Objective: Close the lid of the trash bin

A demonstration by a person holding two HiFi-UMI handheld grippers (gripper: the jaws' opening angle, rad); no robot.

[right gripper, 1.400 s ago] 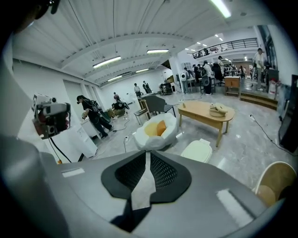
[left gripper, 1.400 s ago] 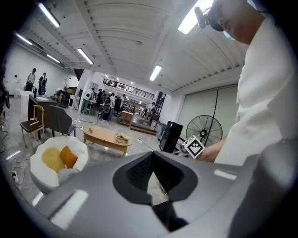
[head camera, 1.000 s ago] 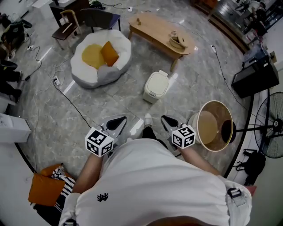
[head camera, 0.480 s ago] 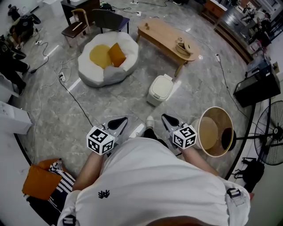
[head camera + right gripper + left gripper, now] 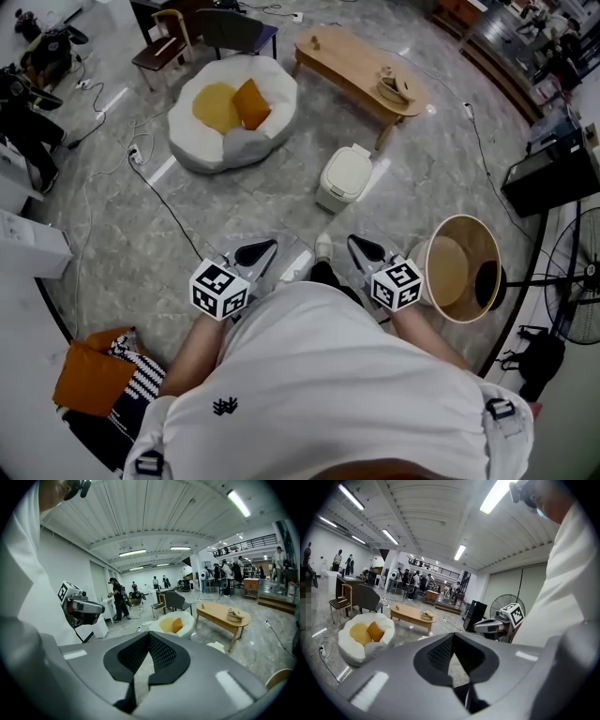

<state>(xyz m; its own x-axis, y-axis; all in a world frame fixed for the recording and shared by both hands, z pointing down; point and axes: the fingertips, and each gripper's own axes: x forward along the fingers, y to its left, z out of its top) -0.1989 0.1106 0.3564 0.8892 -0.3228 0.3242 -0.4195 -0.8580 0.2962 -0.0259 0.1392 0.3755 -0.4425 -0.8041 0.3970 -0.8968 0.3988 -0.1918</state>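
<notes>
While the person stands on the grey marble floor [image 5: 234, 211], the small white plastic trash bin [image 5: 345, 175] sits ahead on it, near the long wooden desk [image 5: 361, 67] and well apart from both tongs. The left tongs [image 5: 267, 246] and right tongs [image 5: 356, 242] hover at the person's waist, each with its jaws drawn together, gripping nothing.

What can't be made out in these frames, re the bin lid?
- Head view: the lid of the trash bin is too small and seen too much from above to tell shut from ajar.
- Right gripper view: the bin's lower part is hidden behind the right tongs.
- Head view: the fan is cut off by the right edge.
- Head view: the floor underfoot is hidden by the person's torso.
</notes>
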